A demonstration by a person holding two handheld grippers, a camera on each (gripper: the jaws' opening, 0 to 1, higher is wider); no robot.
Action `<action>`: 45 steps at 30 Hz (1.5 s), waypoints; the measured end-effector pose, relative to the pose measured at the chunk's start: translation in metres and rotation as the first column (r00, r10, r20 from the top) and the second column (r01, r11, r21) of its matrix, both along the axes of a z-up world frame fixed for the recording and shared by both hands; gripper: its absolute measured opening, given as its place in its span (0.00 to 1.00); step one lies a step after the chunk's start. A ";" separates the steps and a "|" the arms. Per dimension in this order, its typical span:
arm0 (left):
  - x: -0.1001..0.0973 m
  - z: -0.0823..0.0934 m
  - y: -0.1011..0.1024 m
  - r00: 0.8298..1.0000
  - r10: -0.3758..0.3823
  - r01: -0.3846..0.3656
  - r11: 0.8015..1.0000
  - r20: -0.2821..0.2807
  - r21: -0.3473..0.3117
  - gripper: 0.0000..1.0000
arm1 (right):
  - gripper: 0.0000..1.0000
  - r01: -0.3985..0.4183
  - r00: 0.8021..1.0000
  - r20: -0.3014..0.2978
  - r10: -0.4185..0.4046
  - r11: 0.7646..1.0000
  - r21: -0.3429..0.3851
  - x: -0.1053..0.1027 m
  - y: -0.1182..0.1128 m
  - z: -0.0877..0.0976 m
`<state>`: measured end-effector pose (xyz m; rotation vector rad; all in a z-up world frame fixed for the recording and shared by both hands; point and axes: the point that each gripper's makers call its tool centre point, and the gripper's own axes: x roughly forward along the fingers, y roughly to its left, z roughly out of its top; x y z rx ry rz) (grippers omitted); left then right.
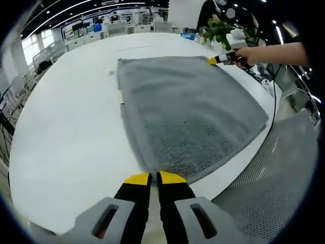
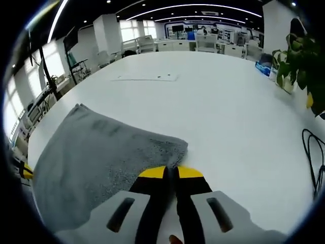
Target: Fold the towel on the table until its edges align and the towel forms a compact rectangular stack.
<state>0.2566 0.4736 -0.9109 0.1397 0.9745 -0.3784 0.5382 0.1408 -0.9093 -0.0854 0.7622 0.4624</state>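
Grey towel spread flat on a white table, a gripper at each of two corners.

The table (image 1: 66,132) carries the towel (image 1: 188,112) lying open; the left gripper (image 1: 154,178) has its jaws pressed together on the towel's near corner, and the right gripper (image 2: 170,173) pinches another corner; a potted plant (image 2: 299,61) stands near the table edge.

No readable text, labels or numbers in either view
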 end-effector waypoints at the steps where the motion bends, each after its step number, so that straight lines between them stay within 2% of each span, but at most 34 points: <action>1: 0.000 0.000 -0.002 1.000 0.002 -0.002 1.000 -0.002 0.000 0.06 | 0.04 -0.006 1.000 0.000 0.006 1.000 -0.006 0.001 0.000 0.000; 7: -0.001 0.000 -0.004 1.000 -0.010 0.011 1.000 -0.011 0.023 0.06 | 0.04 -0.061 0.998 0.009 0.062 0.997 -0.040 0.017 -0.005 -0.002; 10: 0.000 0.000 -0.005 0.998 -0.051 0.052 0.998 -0.025 0.044 0.05 | 0.04 -0.108 0.994 0.014 0.109 0.992 -0.062 0.015 -0.003 -0.003; 15: 0.006 -0.001 -0.008 0.995 -0.076 0.079 0.996 -0.066 0.043 0.05 | 0.04 -0.105 0.994 0.025 0.106 0.993 -0.045 0.021 -0.004 -0.004; 26: 0.018 -0.003 -0.021 0.994 -0.075 0.081 0.994 -0.082 0.070 0.05 | 0.04 -0.120 0.992 0.031 0.122 0.991 -0.058 0.040 -0.013 -0.008; 31: 0.030 -0.004 -0.032 0.983 -0.159 0.170 0.977 -0.095 0.125 0.05 | 0.05 -0.130 0.991 0.034 0.133 0.989 -0.075 0.055 -0.020 -0.010; 33: 0.034 -0.004 -0.035 0.982 -0.164 0.176 0.975 -0.099 0.136 0.05 | 0.05 -0.131 0.990 0.035 0.134 0.988 -0.081 0.055 -0.022 -0.009; 35: 0.035 -0.004 -0.036 0.974 -0.196 0.214 0.961 -0.115 0.176 0.05 | 0.05 -0.125 0.991 0.034 0.128 0.990 -0.066 0.056 -0.023 -0.009; 37: 0.034 -0.004 -0.036 0.973 -0.194 0.217 0.955 -0.128 0.201 0.06 | 0.04 -0.119 0.992 0.030 0.120 0.992 -0.039 0.057 -0.024 -0.010; 38: 0.035 -0.003 -0.036 0.974 -0.191 0.214 0.952 -0.122 0.220 0.06 | 0.05 -0.119 0.992 0.030 0.119 0.993 -0.017 0.054 -0.021 -0.008; 39: 0.039 -0.001 -0.034 0.971 -0.218 0.235 0.938 -0.095 0.256 0.10 | 0.05 -0.118 0.993 0.026 0.118 0.993 0.011 0.052 -0.018 -0.007; 40: 0.043 0.004 -0.035 0.972 -0.228 0.237 0.928 -0.065 0.289 0.17 | 0.05 -0.124 0.992 0.032 0.123 0.992 0.028 0.051 -0.019 -0.005; 42: 0.043 0.010 -0.045 0.977 -0.206 0.211 0.944 -0.047 0.253 0.25 | 0.06 -0.122 0.992 0.039 0.121 0.992 0.028 0.053 -0.023 -0.004; 43: 0.048 0.016 -0.056 0.980 -0.196 0.194 0.957 -0.011 0.216 0.28 | 0.07 -0.119 0.992 0.039 0.118 0.992 0.031 0.054 -0.024 -0.004; 45: 0.054 0.025 -0.071 0.977 -0.213 0.205 0.956 0.017 0.210 0.31 | 0.10 -0.115 0.993 0.042 0.114 0.993 0.037 0.059 -0.024 -0.003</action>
